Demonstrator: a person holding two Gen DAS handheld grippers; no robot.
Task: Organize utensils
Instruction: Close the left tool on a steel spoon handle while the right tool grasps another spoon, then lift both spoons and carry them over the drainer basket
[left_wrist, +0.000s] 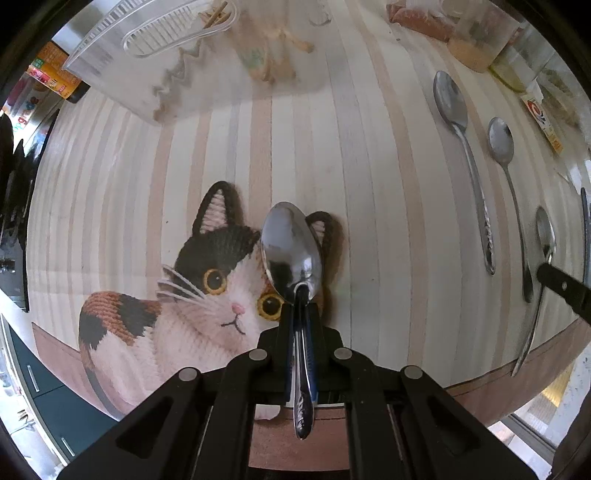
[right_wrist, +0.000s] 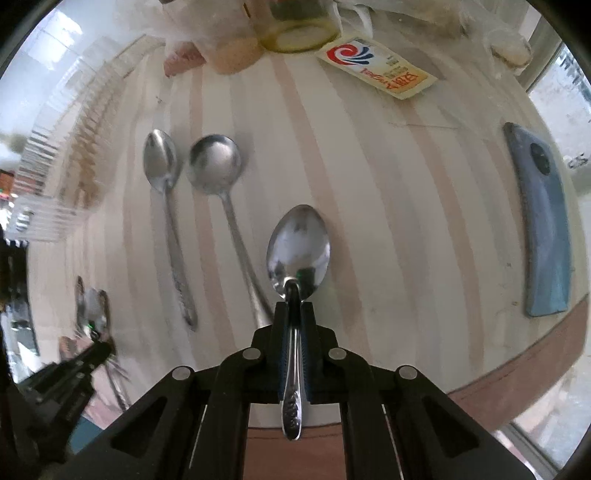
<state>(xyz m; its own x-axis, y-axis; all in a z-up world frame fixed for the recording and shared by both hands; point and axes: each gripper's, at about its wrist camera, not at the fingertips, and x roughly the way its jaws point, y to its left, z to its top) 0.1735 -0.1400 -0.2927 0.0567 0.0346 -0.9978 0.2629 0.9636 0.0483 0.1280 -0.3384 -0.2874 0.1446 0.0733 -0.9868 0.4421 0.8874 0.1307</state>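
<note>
Over the striped tabletop (left_wrist: 369, 184), the left gripper (left_wrist: 300, 314) is clamped on a spoon (left_wrist: 291, 251) by its neck, bowl above the cat mat (left_wrist: 166, 314). Beside it, the right gripper (right_wrist: 294, 314) is clamped on another spoon (right_wrist: 298, 247) the same way. 2 loose spoons (right_wrist: 162, 162) (right_wrist: 216, 164) lie just left of it, a blue phone (right_wrist: 543, 229) well right. Clear containers (left_wrist: 166, 66) crowd the far edge.

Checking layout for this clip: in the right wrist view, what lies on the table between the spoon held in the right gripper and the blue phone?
Nothing: between the held spoon and the phone, the right wrist view shows only bare striped tablecloth.
</note>
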